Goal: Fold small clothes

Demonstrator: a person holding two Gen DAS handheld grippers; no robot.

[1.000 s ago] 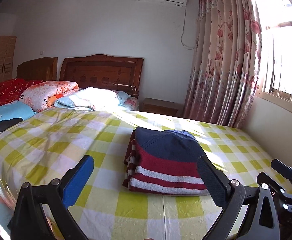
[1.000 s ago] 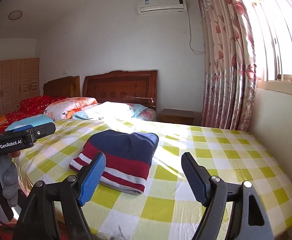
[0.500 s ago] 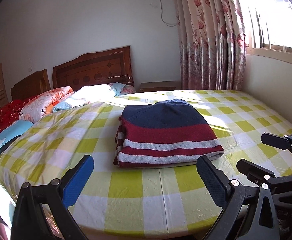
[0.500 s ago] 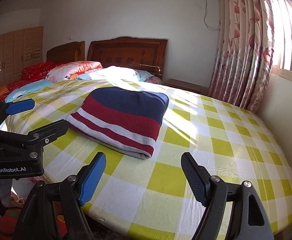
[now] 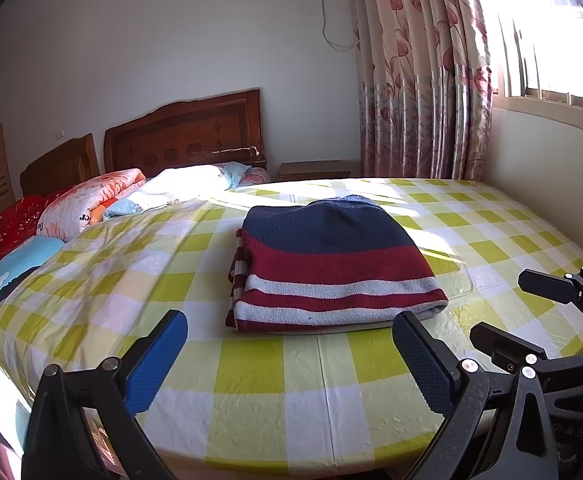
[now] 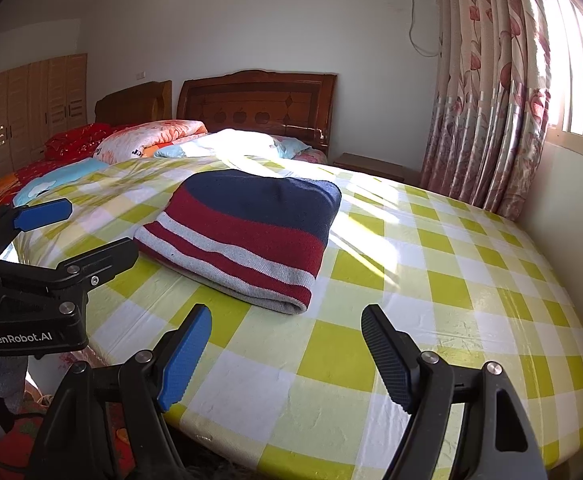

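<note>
On the checked bed, a striped sweater lies folded, near the front edge. Both the left gripper and right gripper hover open and empty before it. Folding looks finished; next probably means setting it aside.

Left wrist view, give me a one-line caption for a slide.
Open left hand-held gripper hovers before a folded striped sweater on the yellow-checked bedsheet, right hand-held gripper alongside.

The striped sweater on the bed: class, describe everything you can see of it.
The striped sweater is a knit, navy at the far end, then maroon with grey-white stripes. It lies folded into a flat, layered rectangle on the yellow-checked bedsheet, rounded fold edge nearest the cameras. Only the sheet touches it; both tongs sit open short of it.
</note>
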